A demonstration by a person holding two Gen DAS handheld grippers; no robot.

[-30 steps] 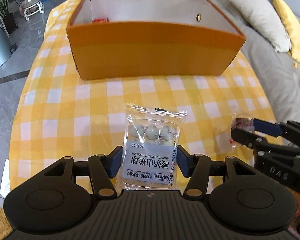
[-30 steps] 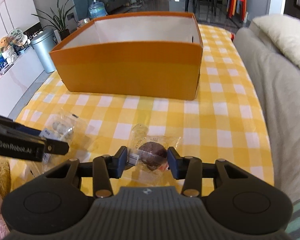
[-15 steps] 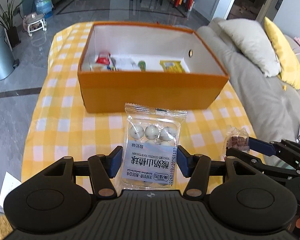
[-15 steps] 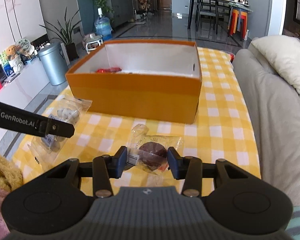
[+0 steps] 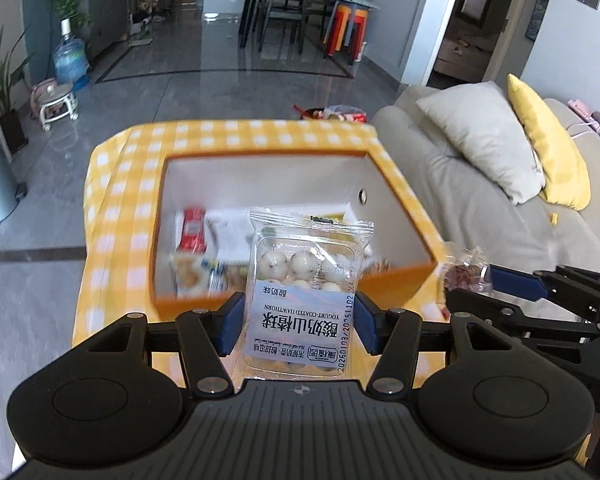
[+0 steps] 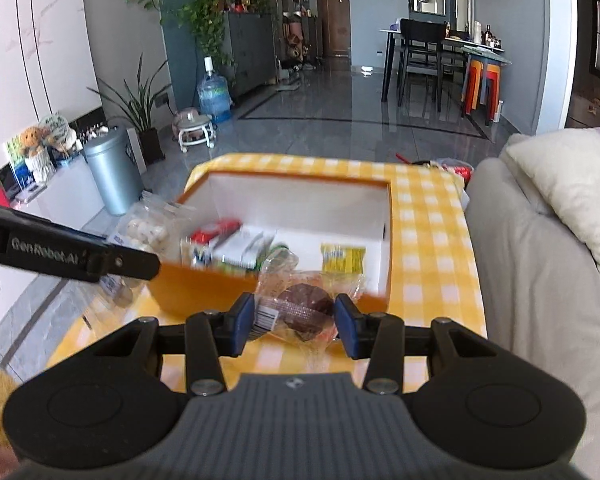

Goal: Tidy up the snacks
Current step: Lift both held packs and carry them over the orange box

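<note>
Above the yellow-and-white checked tablecloth (image 5: 112, 184), the left gripper (image 5: 298, 326) clamps a clear packet of white yogurt-coated hawthorn balls (image 5: 304, 280). At its 3 o'clock, the right gripper (image 6: 296, 322) pinches a clear-wrapped dark brown cake (image 6: 304, 300). Both hang before the open orange cardboard box (image 5: 404, 204) holding other snacks at 12 o'clock.

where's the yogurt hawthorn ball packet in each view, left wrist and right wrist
Left wrist: the hawthorn ball packet is at centre, clamped between the left gripper's blue pads, in front of the orange box.
Right wrist: the same packet shows at mid-left, partly hidden behind the left gripper's black finger, beside the box's left corner.
Shared landmark: the orange box on the yellow checked tablecloth.
</note>
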